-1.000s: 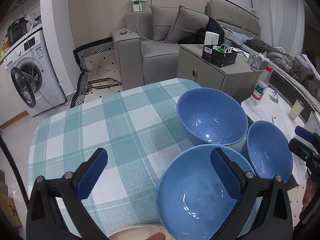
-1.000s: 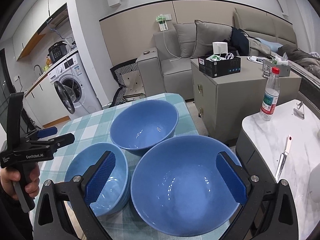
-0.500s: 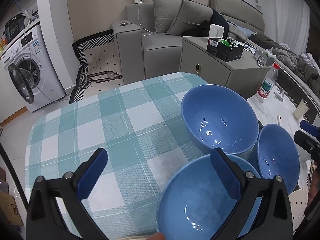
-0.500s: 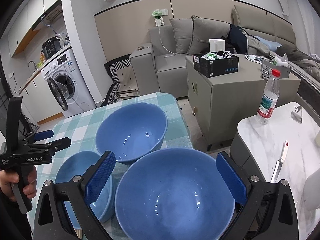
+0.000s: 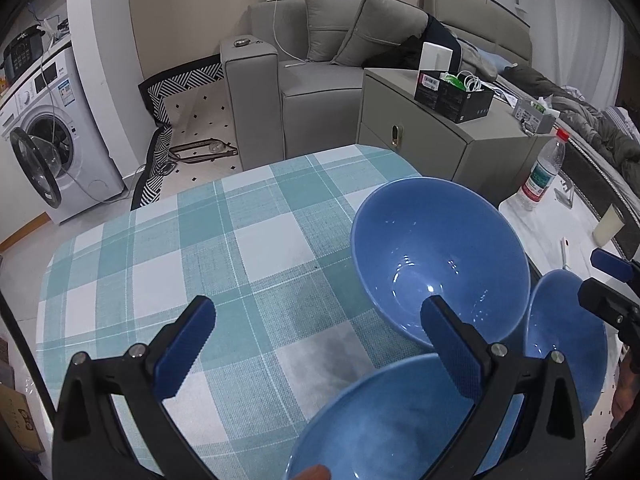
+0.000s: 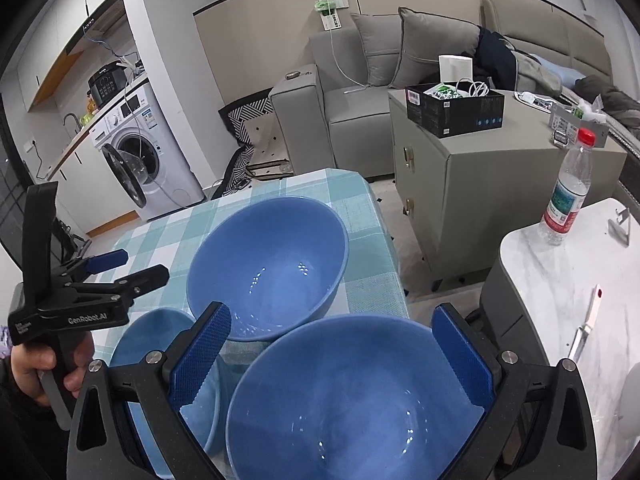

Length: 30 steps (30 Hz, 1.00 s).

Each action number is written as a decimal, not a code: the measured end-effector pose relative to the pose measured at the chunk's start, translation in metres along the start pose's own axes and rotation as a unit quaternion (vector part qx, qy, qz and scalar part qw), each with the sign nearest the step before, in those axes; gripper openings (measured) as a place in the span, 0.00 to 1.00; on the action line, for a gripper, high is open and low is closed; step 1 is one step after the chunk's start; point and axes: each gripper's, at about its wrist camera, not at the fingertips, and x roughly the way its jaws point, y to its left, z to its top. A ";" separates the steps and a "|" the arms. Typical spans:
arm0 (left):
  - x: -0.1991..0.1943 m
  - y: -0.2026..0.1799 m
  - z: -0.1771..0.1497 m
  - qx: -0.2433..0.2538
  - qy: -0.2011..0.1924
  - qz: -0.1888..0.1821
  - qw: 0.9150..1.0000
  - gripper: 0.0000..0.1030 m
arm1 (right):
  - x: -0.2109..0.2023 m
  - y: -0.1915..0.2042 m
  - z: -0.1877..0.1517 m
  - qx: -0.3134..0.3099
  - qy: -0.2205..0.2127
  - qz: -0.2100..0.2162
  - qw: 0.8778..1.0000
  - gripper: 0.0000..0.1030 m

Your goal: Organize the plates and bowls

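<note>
**Three blue bowls, two open grippers, nothing held yet**

Three blue bowls sit clustered at the right end of the checked tablecloth [image 5: 224, 264]. In the right wrist view the far bowl [image 6: 268, 264] stands at 12 o'clock of the group, the large near bowl [image 6: 356, 396] at 5 o'clock directly under the camera, and the small bowl [image 6: 160, 364] at 8 o'clock. The far bowl and the near bowl look touching or very nearly so; the small one sits just beside both.

The right gripper [image 6: 332, 356] hangs above the near bowl with its jaws spread wide, one blue pad to each side of the bowl's far rim, gripping nothing. The left gripper [image 5: 316, 348] is likewise spread wide and empty, over the tablecloth with its right pad above the edge of the small bowl [image 5: 368, 428], which sits at 5 o'clock in that view.

Risks, as I judge them: the near bowl lies close to the table's right edge, so a push instead of a clean pinch could slide it off. A thin rim grip on glazed ware may slip as the bowl tilts. Lifting one bowl could knock its neighbour. The two grippers work close together and might collide. Nesting a larger bowl into a smaller one would leave a wobbly stack.
</note>
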 end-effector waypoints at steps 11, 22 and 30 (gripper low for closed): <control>0.020 -0.007 0.010 -0.002 0.013 -0.013 1.000 1.00 | 0.033 -0.001 0.014 0.000 0.028 0.003 1.000 0.99; 0.036 -0.017 0.015 0.011 0.022 -0.022 0.999 0.87 | 0.059 0.000 0.022 -0.008 0.047 0.002 0.999 0.86; 0.045 -0.027 0.010 0.037 0.046 -0.039 0.998 0.70 | 0.075 0.003 0.023 -0.013 0.068 0.010 0.998 0.64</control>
